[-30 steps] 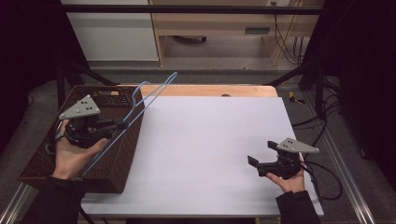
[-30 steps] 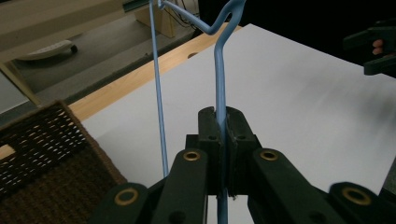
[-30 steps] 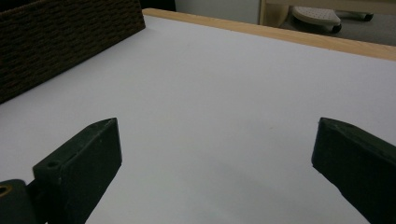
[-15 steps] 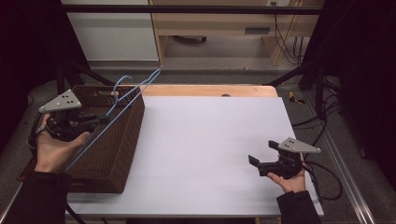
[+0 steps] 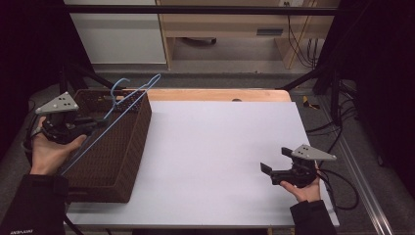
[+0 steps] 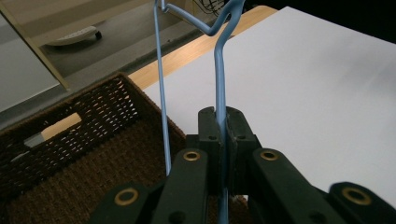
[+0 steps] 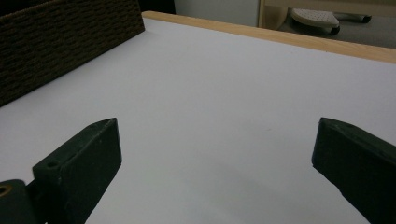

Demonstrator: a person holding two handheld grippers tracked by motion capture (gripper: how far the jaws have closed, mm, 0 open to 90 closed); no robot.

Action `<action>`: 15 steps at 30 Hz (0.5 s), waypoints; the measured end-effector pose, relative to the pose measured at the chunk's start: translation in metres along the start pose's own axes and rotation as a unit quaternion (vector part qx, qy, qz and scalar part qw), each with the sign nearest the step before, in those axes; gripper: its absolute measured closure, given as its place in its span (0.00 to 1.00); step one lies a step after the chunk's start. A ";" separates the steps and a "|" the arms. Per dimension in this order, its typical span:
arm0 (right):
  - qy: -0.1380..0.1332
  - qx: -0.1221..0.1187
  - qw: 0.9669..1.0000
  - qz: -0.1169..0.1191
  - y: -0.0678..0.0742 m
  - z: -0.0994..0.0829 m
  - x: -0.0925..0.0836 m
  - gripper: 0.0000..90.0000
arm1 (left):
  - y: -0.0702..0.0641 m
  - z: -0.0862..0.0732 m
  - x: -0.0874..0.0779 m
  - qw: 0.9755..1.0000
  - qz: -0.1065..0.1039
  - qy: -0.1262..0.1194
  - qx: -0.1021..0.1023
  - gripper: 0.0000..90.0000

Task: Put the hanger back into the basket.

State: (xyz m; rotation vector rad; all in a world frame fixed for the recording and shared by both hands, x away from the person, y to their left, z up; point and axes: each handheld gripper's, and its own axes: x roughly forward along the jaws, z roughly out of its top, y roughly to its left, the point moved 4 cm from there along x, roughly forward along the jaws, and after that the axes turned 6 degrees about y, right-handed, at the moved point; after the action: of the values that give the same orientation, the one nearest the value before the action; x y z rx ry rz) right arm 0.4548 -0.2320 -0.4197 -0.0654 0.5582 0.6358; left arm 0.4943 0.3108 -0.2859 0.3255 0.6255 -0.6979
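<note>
The basket (image 5: pixel 128 147) is dark brown woven wicker, rough and matt. The hanger (image 6: pixel 219 70) is thin wire with a smooth, slightly glossy blue coating. The table (image 5: pixel 220 147) has a smooth matt white top edged in pale wood. Both the left gripper (image 6: pixel 223 140) and right gripper (image 7: pixel 215 163) have matt black plastic jaws; brass-coloured rivets show on the left.

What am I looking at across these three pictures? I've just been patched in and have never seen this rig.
A person stands at a white table and holds a handheld two-jaw gripper in each hand. The high view looks down from above; the other two pictures come from cameras riding on each gripper. The left gripper is shut on a thin blue wire hanger, held over a dark wicker basket at the table's left edge. The right gripper is open and holds nothing, low over bare tabletop.
</note>
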 end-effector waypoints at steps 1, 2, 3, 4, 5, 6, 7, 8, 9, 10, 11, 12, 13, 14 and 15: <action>0.000 0.001 1.000 0.001 0.000 0.000 0.000 0.02 | 0.002 -0.001 0.000 1.000 0.001 0.001 0.000 0.96; 0.000 0.001 1.000 0.001 0.000 0.000 0.000 0.02 | 0.004 -0.003 0.000 1.000 0.002 0.002 -0.001 0.97; 0.000 0.001 1.000 0.001 0.000 0.000 0.000 0.02 | 0.006 -0.005 0.001 1.000 0.001 0.003 -0.002 0.96; 0.000 0.000 1.000 0.000 0.000 0.000 0.000 0.02 | 0.008 -0.007 0.001 1.000 0.002 0.004 -0.003 0.96; 0.000 0.000 1.000 0.001 0.000 0.000 0.000 0.02 | 0.011 -0.008 0.000 1.000 0.002 0.003 -0.005 0.96; 0.000 0.001 1.000 0.001 0.000 0.000 0.000 0.02 | 0.013 -0.010 0.000 1.000 0.002 0.002 -0.008 0.96; 0.000 0.001 1.000 0.001 0.000 0.000 0.000 0.02 | 0.015 -0.012 0.000 1.000 0.002 0.003 -0.008 0.96; 0.000 0.001 1.000 0.001 0.000 0.000 0.000 0.02 | 0.017 -0.013 0.000 1.000 0.003 0.003 -0.010 0.97; 0.000 -0.001 1.000 0.000 0.000 0.000 0.000 0.02 | 0.019 -0.015 -0.001 1.000 0.003 0.002 -0.011 0.97; 0.000 0.000 1.000 0.000 0.000 0.000 0.000 0.02 | 0.020 -0.017 -0.001 1.000 0.004 0.002 -0.011 0.97; 0.000 0.000 1.000 0.000 0.000 0.000 0.000 0.02 | 0.022 -0.019 -0.001 1.000 0.004 0.005 -0.013 0.96; 0.001 0.000 1.000 -0.001 0.000 0.000 0.001 0.02 | 0.023 -0.020 -0.002 1.000 0.006 0.006 -0.013 0.97; 0.001 0.000 1.000 -0.001 0.000 0.000 0.001 0.02 | 0.025 -0.021 -0.002 1.000 0.005 0.007 -0.014 0.97; 0.001 0.001 1.000 0.000 0.000 0.000 0.001 0.02 | 0.026 -0.023 -0.002 1.000 0.006 0.009 -0.015 0.96; 0.001 0.001 1.000 0.001 0.000 0.000 0.001 0.02 | 0.028 -0.025 -0.002 1.000 0.006 0.008 -0.017 0.96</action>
State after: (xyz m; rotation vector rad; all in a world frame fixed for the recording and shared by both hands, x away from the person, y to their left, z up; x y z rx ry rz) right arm 0.4552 -0.2311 -0.4202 -0.0642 0.5607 0.6367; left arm 0.5019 0.3439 -0.3014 0.3044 0.6502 -0.6728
